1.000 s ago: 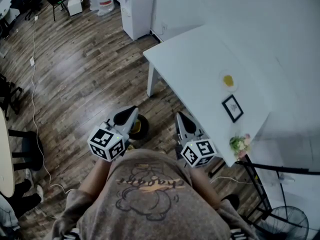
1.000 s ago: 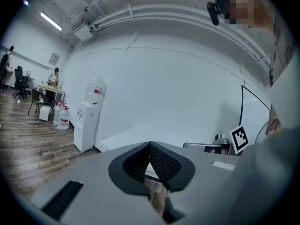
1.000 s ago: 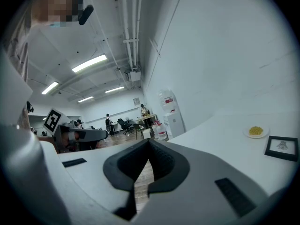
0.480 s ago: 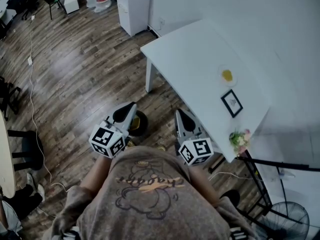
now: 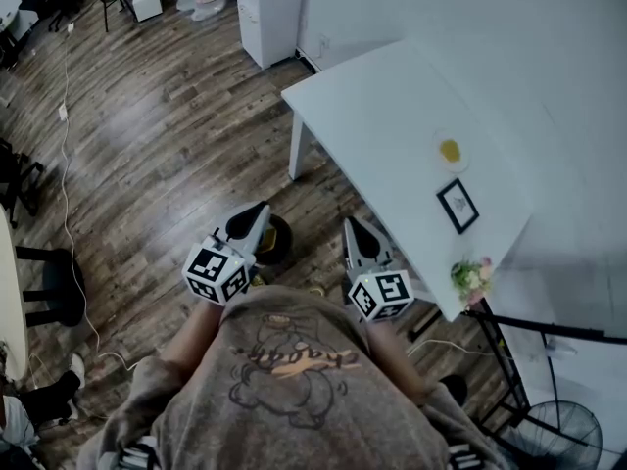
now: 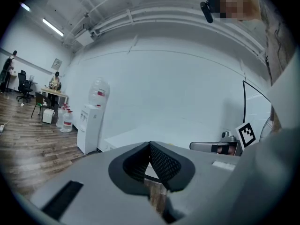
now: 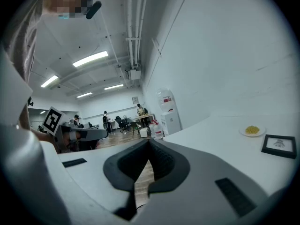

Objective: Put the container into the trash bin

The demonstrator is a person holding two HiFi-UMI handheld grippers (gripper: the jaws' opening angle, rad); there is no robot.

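On the tabletop (image 5: 392, 106) the container (image 5: 450, 153) is seen, a shallow yellow-filled dish, well apart from the clenched, empty left tool (image 5: 260, 208) and right tool (image 5: 349, 224); it is judged light, stiff, best taken by its rim.

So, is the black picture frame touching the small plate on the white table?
Apart. The head view shows bare table between the picture frame and the plate; the right gripper view shows the same gap.

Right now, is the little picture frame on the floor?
No, the picture frame sits on top of the white table, not on the wooden floor.
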